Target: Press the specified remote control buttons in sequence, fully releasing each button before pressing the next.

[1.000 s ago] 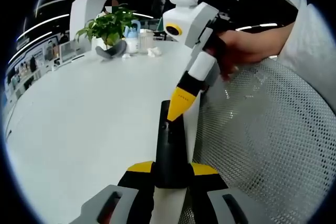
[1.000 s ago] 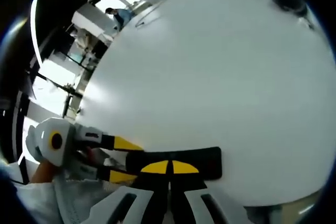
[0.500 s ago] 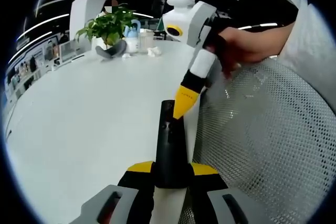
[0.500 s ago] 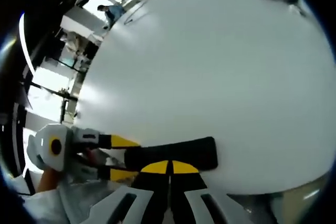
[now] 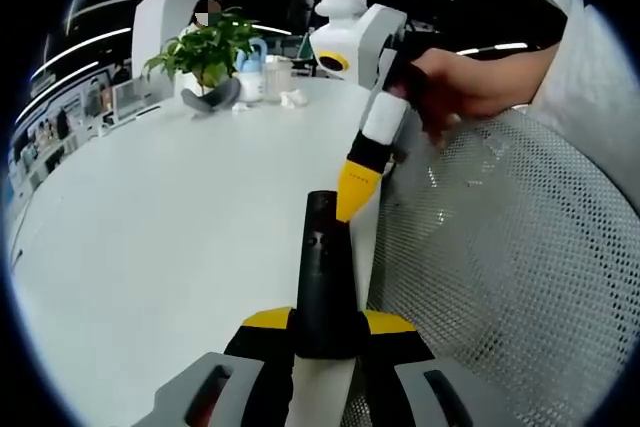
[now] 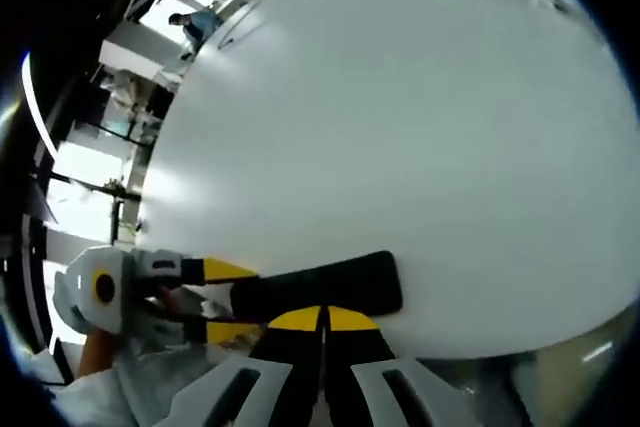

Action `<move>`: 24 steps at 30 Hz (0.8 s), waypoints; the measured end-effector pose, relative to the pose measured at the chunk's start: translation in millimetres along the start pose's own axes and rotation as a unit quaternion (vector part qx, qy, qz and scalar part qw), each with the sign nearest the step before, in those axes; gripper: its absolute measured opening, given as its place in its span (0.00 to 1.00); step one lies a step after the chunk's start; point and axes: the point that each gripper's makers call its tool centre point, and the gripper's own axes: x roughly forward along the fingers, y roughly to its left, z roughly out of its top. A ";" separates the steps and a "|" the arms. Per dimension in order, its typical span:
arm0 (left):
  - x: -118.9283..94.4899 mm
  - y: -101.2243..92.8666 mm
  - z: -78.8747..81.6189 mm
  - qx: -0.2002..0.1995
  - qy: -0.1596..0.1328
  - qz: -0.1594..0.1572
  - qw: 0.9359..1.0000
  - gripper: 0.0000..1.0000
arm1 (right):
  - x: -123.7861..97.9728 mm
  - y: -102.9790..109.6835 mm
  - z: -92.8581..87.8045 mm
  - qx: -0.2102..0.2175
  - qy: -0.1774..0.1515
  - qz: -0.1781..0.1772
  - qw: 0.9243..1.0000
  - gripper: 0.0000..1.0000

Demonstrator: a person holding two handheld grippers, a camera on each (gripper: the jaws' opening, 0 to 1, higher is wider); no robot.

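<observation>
Left gripper [image 5: 315,332] is clamped on the remote [image 5: 322,277], which sticks out toward 12 o'clock over the white worktop [image 5: 150,227] edge. Right gripper [image 5: 355,187] comes in from 1 o'clock, fingers together, yellow tip just at the remote's far end; contact unclear. To press well: come straight down on one button, hold the remote steady, lift fully clear before the next. In the right gripper view, the remote [image 6: 320,287] lies crosswise just above the closed fingers [image 6: 300,319].
</observation>
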 end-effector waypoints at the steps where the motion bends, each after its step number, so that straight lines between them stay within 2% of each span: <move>1: 0.0 0.0 0.0 0.000 0.000 0.000 1.000 0.25 | 0.3 -0.1 -0.1 -0.003 0.001 -0.001 1.000 0.00; 6: -0.1 0.2 -0.1 0.001 0.000 0.000 1.000 0.25 | 2.0 1.1 -2.7 -0.044 0.009 -0.019 0.999 0.00; 12: -0.3 0.3 -0.3 0.002 0.000 -0.001 1.000 0.25 | 1.5 -1.8 -2.6 -0.027 0.009 -0.012 1.000 0.00; 19: 0.0 0.4 -0.3 0.006 0.000 0.000 1.000 0.25 | 1.6 0.0 -2.8 -0.040 0.012 -0.011 0.999 0.00; 24: -0.2 0.2 -0.3 0.007 -0.001 0.000 1.000 0.25 | 1.4 -0.4 -1.7 -0.025 0.013 -0.004 1.000 0.00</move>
